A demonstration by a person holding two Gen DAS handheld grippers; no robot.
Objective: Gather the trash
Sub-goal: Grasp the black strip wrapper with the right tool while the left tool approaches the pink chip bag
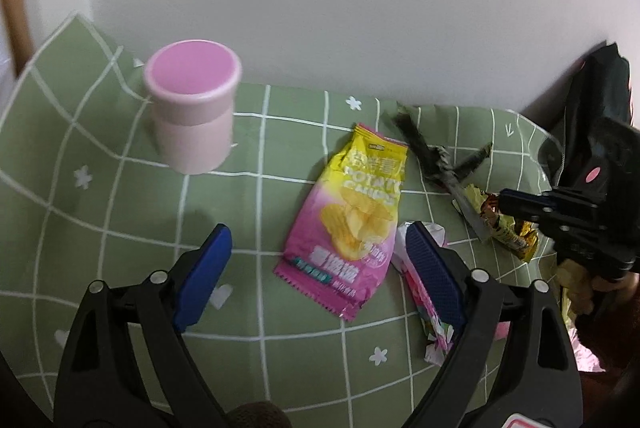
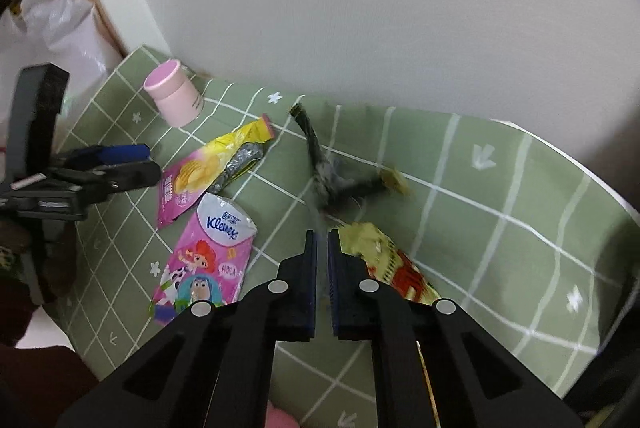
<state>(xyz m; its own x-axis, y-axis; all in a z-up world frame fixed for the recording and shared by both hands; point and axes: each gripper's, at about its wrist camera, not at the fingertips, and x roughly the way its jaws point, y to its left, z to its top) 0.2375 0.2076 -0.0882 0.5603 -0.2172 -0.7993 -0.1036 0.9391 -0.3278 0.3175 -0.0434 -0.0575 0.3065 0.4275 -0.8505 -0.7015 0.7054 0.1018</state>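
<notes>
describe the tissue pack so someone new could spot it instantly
On the green checked cloth, look just right of the pink and yellow chip bag. The tissue pack lies flat there, the only item with cartoon figures and a white Kleenex top.
</notes>
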